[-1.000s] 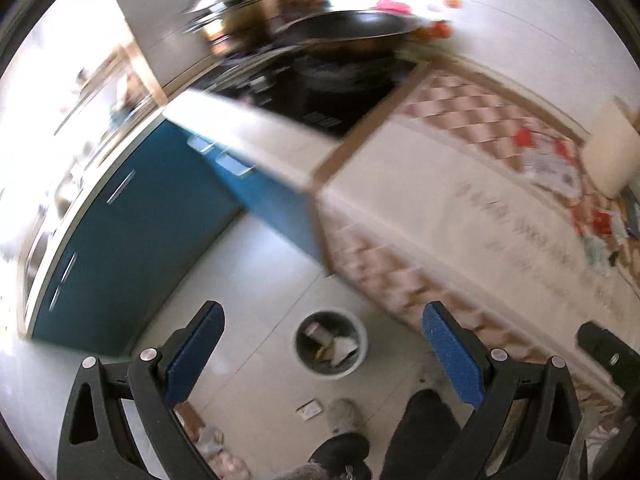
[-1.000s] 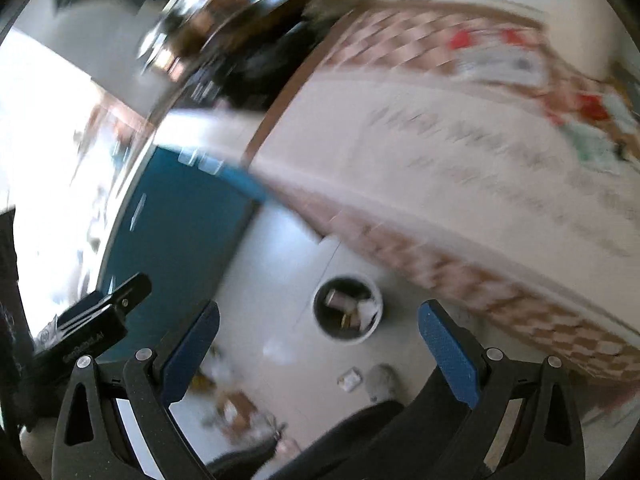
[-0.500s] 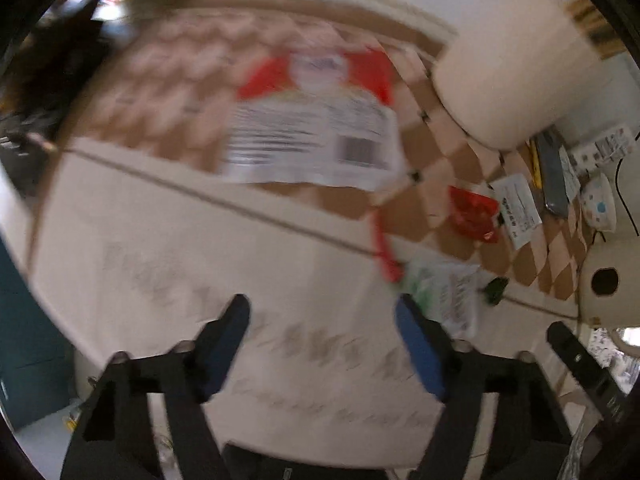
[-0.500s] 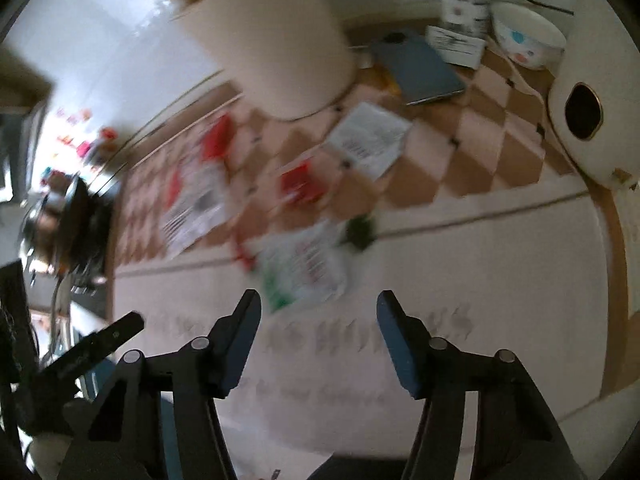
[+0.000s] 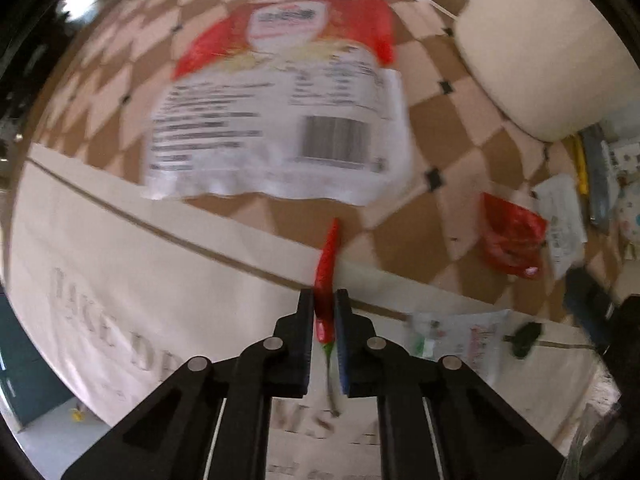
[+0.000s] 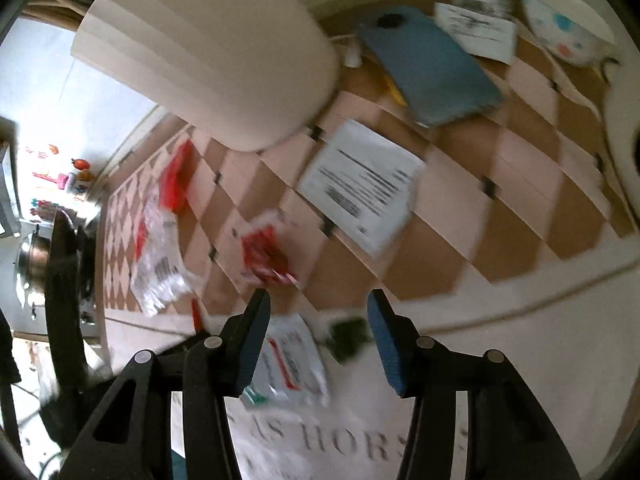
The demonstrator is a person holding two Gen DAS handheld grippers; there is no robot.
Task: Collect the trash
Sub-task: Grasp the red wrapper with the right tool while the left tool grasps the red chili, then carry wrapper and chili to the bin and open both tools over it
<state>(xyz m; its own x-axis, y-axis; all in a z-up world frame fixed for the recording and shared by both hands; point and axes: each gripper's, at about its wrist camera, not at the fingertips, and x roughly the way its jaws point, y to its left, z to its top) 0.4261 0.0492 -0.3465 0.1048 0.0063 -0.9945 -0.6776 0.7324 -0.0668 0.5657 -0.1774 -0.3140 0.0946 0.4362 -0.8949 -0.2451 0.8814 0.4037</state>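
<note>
My left gripper (image 5: pixel 324 300) is shut on a red chili pepper (image 5: pixel 326 268) that lies on the table; its green stem shows between the fingers. Beyond it lies a large red-and-white plastic bag (image 5: pixel 280 112). A crumpled red wrapper (image 5: pixel 512 240) and a clear wrapper (image 5: pixel 456 340) lie to the right. My right gripper (image 6: pixel 318 316) is open above the table, over a clear printed wrapper (image 6: pixel 288 360) and a dark green scrap (image 6: pixel 348 336). The red wrapper (image 6: pixel 266 256) lies just beyond its left finger. The red-and-white bag (image 6: pixel 160 240) lies at the left.
A checkered cloth (image 6: pixel 500 216) covers the table. A cream cylindrical container (image 6: pixel 208 52), a blue phone (image 6: pixel 432 64), a white printed paper (image 6: pixel 360 184) and a patterned bowl (image 6: pixel 568 24) sit at the back. A pot (image 6: pixel 32 256) stands at the far left.
Both grippers have swung from the floor bin up over the table. The left gripper has shut on the chili pepper. The right gripper has moved closer to the wrappers and stays open.
</note>
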